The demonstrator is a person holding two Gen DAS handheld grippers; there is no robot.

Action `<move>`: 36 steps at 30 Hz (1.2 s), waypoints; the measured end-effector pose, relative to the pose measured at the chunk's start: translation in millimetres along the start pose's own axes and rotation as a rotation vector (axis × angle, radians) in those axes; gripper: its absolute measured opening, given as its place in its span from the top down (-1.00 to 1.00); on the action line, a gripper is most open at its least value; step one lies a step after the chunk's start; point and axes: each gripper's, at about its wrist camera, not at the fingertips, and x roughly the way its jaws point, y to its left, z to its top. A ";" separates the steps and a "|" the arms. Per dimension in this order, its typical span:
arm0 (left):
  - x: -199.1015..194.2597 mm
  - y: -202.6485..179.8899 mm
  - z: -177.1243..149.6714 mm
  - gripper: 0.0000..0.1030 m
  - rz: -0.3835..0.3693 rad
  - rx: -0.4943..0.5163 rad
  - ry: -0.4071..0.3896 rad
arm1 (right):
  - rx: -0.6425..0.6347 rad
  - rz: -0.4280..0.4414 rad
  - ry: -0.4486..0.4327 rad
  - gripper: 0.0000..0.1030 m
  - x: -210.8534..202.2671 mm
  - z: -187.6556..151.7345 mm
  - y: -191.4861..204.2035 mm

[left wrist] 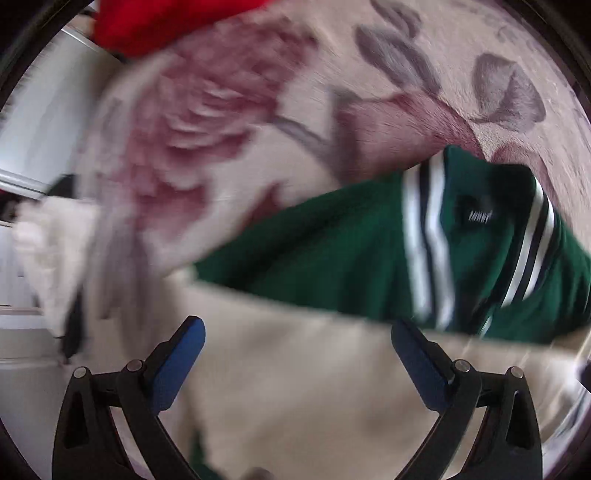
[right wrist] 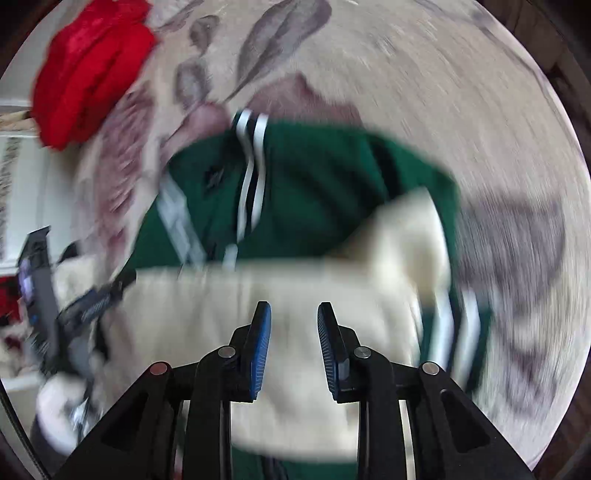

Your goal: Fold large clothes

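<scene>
OK, left wrist view first: the left gripper [left wrist: 297,332] had its jaws spread wide with nothing between the blue pads [left wrist: 177,365], hovering over the cream sleeve [left wrist: 295,387] of the green jacket [left wrist: 332,251]. Whether the fingers touched the fabric, I couldn't tell; the frame was motion-blurred. The jacket lay on a floral blanket [left wrist: 221,129], with its striped collar [left wrist: 424,236] and a dark neck label [left wrist: 478,210] facing up, and a red garment [left wrist: 155,22] lay at the blanket's far edge. Right wrist view: the right gripper [right wrist: 294,314] was only partly open, a narrow gap between its pads [right wrist: 258,354], and empty. It sat above the same cream sleeve [right wrist: 295,295], which ran across the jacket [right wrist: 325,177]; contact was unclear here too. This view alone showed the sleeve's far end folded up over the green body and a striped band [right wrist: 458,325] at the jacket's right edge. It also caught the left gripper [right wrist: 92,299] from outside, low at the frame's left by the sleeve's other end, too blurred to read. The red garment [right wrist: 92,74] sat well apart from the jacket, on the blanket [right wrist: 461,92].
</scene>
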 end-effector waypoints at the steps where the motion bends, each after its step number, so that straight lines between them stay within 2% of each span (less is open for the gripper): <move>1: 11.1 -8.9 13.6 -1.00 -0.032 -0.005 0.023 | 0.024 -0.010 -0.010 0.46 11.3 20.4 1.2; 2: 18.5 -16.6 23.1 -1.00 -0.016 0.005 0.033 | 0.056 -0.013 -0.015 0.44 23.2 39.7 3.5; 4: 34.4 -38.2 40.6 -1.00 -0.019 0.063 0.031 | 0.103 0.003 0.003 0.09 41.7 69.3 -0.6; 5: 41.1 -47.9 45.4 -0.95 -0.011 0.095 0.035 | 0.130 0.001 0.010 0.02 51.1 80.3 -1.2; 7: 48.5 -67.8 48.0 -0.43 -0.008 0.173 0.015 | 0.151 0.008 0.031 -0.19 69.5 102.5 4.3; 8: 48.8 -73.6 47.6 0.03 0.004 0.198 -0.006 | 0.146 0.008 0.046 -0.22 74.2 105.3 6.8; 9: 47.7 -77.6 46.1 0.18 0.019 0.215 -0.033 | 0.134 -0.006 0.057 -0.24 83.6 109.8 11.6; 11: 47.3 -74.9 44.2 0.39 0.016 0.199 -0.064 | 0.084 -0.064 0.094 -0.24 102.2 114.1 19.7; 12: 47.8 -69.9 44.1 0.50 0.002 0.179 -0.071 | 0.068 -0.081 0.084 -0.23 108.3 118.2 23.9; 13: 48.6 -64.6 44.3 0.55 -0.017 0.164 -0.071 | 0.056 -0.096 0.067 -0.05 108.4 117.1 26.2; 14: 48.8 -61.1 47.5 0.63 -0.027 0.153 -0.076 | 0.030 -0.142 0.062 0.28 109.1 116.3 29.5; 15: 48.3 -57.7 49.3 0.66 -0.037 0.147 -0.078 | 0.001 -0.186 0.045 0.68 107.7 116.0 32.3; 23: 44.3 -52.8 72.6 0.70 -0.093 0.100 -0.073 | -0.006 -0.185 -0.042 0.73 81.5 120.1 42.5; 33: 56.5 -51.2 102.9 0.70 -0.109 0.084 -0.057 | 0.012 -0.209 -0.119 0.74 67.6 141.8 43.8; 36: 60.8 -51.6 123.5 0.71 -0.103 0.093 -0.063 | 0.014 -0.228 -0.138 0.74 65.1 154.0 42.5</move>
